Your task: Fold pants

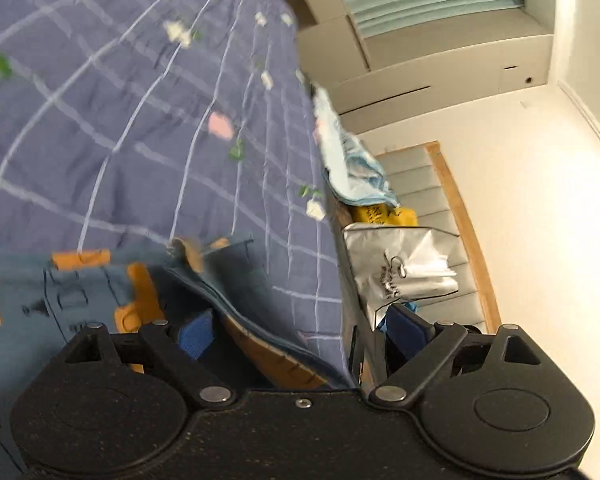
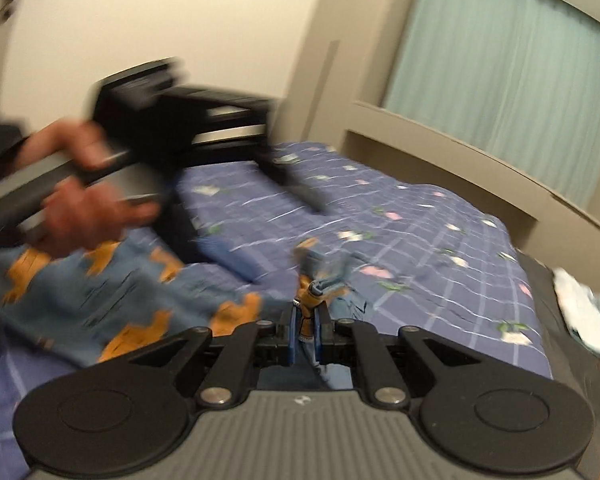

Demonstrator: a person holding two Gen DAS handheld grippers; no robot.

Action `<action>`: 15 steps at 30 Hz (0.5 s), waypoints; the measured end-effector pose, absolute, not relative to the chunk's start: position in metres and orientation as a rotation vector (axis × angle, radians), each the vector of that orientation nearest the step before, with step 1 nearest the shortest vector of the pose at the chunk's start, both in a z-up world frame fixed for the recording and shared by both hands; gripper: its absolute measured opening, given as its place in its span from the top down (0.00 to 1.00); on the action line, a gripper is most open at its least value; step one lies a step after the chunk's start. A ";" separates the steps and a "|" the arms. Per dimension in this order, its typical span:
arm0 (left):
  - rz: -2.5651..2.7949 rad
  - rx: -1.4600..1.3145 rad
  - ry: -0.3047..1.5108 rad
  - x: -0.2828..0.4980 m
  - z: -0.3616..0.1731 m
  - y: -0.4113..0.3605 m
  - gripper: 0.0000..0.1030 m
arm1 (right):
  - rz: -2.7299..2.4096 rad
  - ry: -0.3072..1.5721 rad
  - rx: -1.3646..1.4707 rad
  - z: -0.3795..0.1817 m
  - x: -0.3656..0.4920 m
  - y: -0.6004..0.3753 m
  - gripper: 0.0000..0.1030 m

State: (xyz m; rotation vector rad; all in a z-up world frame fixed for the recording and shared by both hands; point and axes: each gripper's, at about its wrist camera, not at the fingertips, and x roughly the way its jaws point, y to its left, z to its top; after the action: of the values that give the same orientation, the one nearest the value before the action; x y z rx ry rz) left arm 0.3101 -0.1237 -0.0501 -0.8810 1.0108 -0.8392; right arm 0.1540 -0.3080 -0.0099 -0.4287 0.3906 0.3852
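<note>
Barely begun: pants (image 2: 100,292) sprawled unfolded at lower left on bed (image 2: 440,248); right hand-held gripper (image 2: 305,334) pinching fabric, left hand-held gripper (image 1: 300,334) wide.

This is a home bedroom. A bed spread with a blue checked floral quilt (image 2: 420,232) fills the middle of the right wrist view, and pale green curtains (image 2: 512,76) hang at upper right. In the left wrist view a padded headboard (image 1: 432,200) (wood-trimmed) stands against a white wall (image 1: 532,208) at right.
</note>
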 end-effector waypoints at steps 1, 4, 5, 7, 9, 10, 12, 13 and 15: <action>-0.824 -0.883 1.023 0.309 -0.055 -0.125 0.12 | 0.394 0.400 -0.444 -0.015 0.154 -0.303 0.91; -0.781 -0.897 1.044 0.307 -0.067 -0.124 0.20 | 0.413 0.431 -0.458 -0.029 0.151 -0.296 0.91; -0.767 -0.898 1.045 0.304 -0.070 -0.124 0.22 | 0.414 0.439 -0.453 -0.032 0.151 -0.296 0.91; -0.740 -0.893 1.049 0.305 -0.074 -0.122 0.32 | 0.413 0.451 -0.443 -0.036 0.151 -0.297 0.91; -0.707 -0.872 1.057 0.306 -0.075 -0.124 0.46 | 0.410 0.458 -0.439 -0.040 0.154 -0.297 0.91; -0.687 -0.858 1.065 0.307 -0.075 -0.127 0.58 | 0.409 0.461 -0.438 -0.040 0.150 -0.298 0.91; -0.666 -0.851 1.060 0.307 -0.074 -0.119 0.75 | 0.402 0.462 -0.446 -0.043 0.148 -0.298 0.91; -0.656 -0.847 1.053 0.308 -0.072 -0.117 0.83 | 0.396 0.459 -0.450 -0.043 0.148 -0.297 0.91; -0.649 -0.835 1.037 0.307 -0.066 -0.117 0.86 | 0.389 0.452 -0.449 -0.042 0.143 -0.295 0.91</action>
State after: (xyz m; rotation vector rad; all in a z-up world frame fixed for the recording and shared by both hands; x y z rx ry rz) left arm 0.3070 -0.1169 -0.0655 -0.8351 1.0371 -0.6490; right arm 0.1429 -0.2953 -0.0420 -0.4492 0.4520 0.3895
